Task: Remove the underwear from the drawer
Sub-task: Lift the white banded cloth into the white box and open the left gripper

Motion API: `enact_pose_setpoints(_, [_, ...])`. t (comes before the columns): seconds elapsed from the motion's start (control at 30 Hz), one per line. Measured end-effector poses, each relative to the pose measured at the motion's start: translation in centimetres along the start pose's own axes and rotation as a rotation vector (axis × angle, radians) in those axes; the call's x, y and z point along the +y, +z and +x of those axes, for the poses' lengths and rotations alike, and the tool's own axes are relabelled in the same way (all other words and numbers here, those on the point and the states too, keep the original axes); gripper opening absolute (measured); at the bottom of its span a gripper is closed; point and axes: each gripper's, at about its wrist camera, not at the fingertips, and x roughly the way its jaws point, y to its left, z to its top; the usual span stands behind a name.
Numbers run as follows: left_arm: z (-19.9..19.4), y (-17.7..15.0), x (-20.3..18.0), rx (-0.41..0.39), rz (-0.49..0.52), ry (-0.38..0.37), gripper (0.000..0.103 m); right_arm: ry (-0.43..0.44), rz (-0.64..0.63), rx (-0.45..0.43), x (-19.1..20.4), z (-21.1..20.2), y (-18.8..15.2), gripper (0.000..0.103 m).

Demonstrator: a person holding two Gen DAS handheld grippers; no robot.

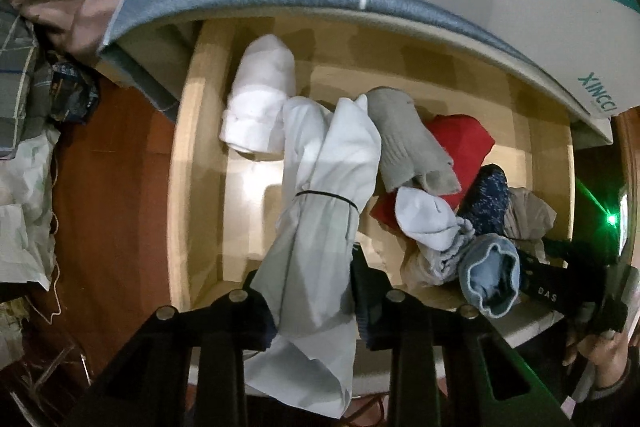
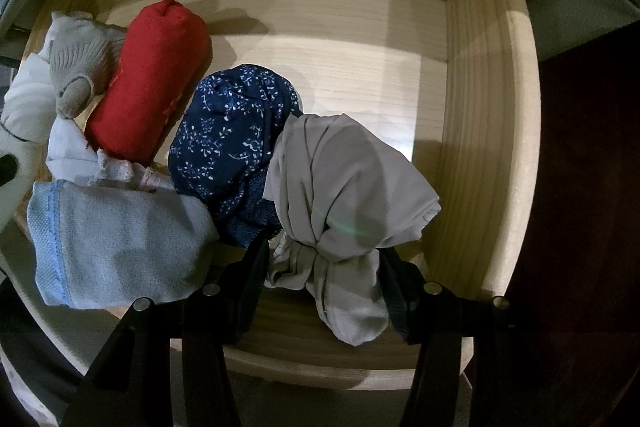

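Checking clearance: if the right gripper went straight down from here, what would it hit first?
The knotted grey garment already between the right gripper's fingers; under it, probably the wooden drawer floor, though depth is unclear.

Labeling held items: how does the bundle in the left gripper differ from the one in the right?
The white bundle in the left gripper is long, rolled and ringed by a thin black band; the grey bundle in the right gripper is rounder and knotted on itself. White reaches up across the drawer; grey bunches by the drawer's right wall. Both are pale cloth, pinched between jaws.
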Motion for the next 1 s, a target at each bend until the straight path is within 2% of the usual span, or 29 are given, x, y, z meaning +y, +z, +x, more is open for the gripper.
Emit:
enact_pose_setpoints(0.2, [-1.8,-1.4,-0.3,-0.007,0.04,-0.006,0.029,0.008,0.001,-0.004,-0.1,-0.2,-0.1,0.053])
enact_pose_setpoints(0.63, [-7.9,-3.4,-0.7,-0.102,0.139,0.012,0.029,-0.001,-0.01,0.002,0.0,-0.2,-0.3,0.053])
enact_pose_setpoints(0.83, [-10.6,-4.1,-0.4,-0.167,0.158,-0.002,0.029,-0.014,-0.02,0.009,0.3,0.0,-0.5,0.053])
enact_pose_setpoints(1.0, [-13.9,-4.0,0.2,-0.26,0.155,-0.034,0.029,-0.025,-0.02,0.013,1.0,0.4,-0.7,0.053])
